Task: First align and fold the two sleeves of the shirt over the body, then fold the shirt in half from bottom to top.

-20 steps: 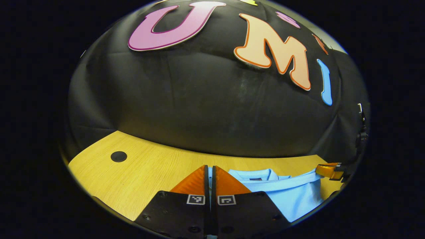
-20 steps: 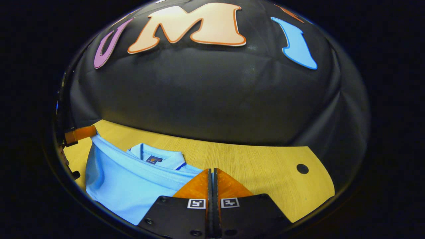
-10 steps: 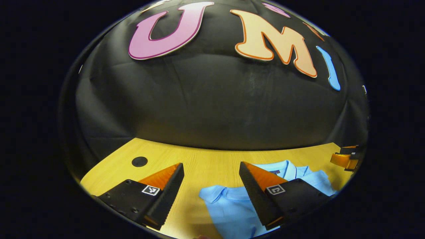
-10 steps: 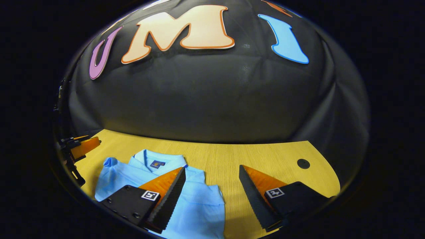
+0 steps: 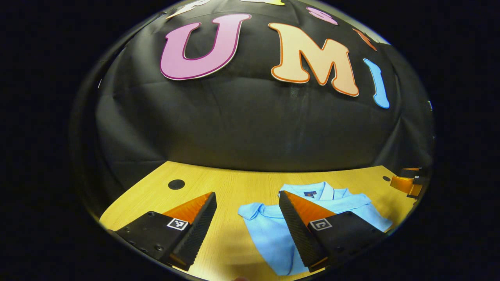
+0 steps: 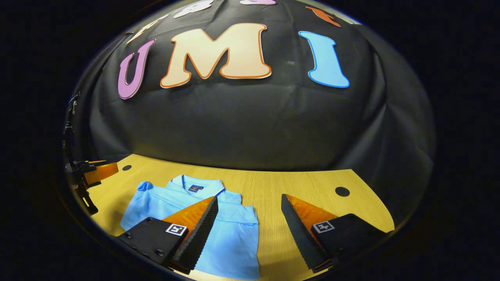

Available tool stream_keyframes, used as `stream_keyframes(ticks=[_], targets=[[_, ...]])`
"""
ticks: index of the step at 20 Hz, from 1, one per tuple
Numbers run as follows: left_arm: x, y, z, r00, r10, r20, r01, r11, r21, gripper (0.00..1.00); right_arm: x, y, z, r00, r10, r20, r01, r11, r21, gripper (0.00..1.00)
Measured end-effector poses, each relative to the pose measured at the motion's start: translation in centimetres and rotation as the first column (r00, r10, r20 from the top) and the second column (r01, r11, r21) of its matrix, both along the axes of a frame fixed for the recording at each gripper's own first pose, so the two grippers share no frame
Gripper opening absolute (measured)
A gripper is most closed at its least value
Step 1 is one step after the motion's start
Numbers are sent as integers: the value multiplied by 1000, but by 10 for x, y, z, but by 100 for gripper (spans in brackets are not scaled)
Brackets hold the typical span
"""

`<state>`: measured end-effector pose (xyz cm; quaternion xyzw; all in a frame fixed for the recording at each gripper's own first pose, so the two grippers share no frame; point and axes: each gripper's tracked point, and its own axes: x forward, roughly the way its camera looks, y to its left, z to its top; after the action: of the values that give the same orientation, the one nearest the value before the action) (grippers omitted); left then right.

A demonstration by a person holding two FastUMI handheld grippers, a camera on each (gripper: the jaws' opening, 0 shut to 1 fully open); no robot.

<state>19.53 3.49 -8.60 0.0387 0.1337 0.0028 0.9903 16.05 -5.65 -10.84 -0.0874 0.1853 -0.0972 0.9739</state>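
Observation:
A light blue polo shirt (image 5: 269, 230) lies folded on the wooden table (image 5: 230, 187), collar toward the booth wall. My left gripper (image 5: 246, 222) hangs open above the table, at the shirt's left edge, with nothing between its fingers. In the right gripper view the same shirt (image 6: 234, 230) lies low and left, and my right gripper (image 6: 248, 226) stands open over its right edge, holding nothing. The right gripper (image 5: 408, 182) also appears at the far right edge of the left gripper view. The left gripper (image 6: 97, 171) appears at the far left of the right gripper view.
Round dark holes mark the table (image 6: 273, 183): one hole (image 5: 176, 184) at the back left, another hole (image 6: 342, 191) at the back right. The black cloth wall rises just behind the table's far edge. Bare wood lies to either side of the shirt.
Both grippers were shut on the shirt's raised edge a second ago. They have opened and let it go, and the shirt now lies flat and folded. Both have since drawn back a little.

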Motion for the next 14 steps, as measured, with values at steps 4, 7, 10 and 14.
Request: stream_keyframes(ticks=[4,7,10,14], targets=[[-26,-11,12,999,-28,20,27,1000,16,96,-23,14,13,999,26,35,-26,1000,6,100],[-45,-22,22,997,-56,50,53,997,47,96,-38,28,20,997,53,51,-53,999,2,100],[-63,-35,29,994,-84,75,79,995,63,96,-52,41,23,995,78,62,-78,997,0,100],[-84,-45,32,990,-92,103,86,995,57,96,-72,55,28,989,122,81,-119,992,-41,100]])
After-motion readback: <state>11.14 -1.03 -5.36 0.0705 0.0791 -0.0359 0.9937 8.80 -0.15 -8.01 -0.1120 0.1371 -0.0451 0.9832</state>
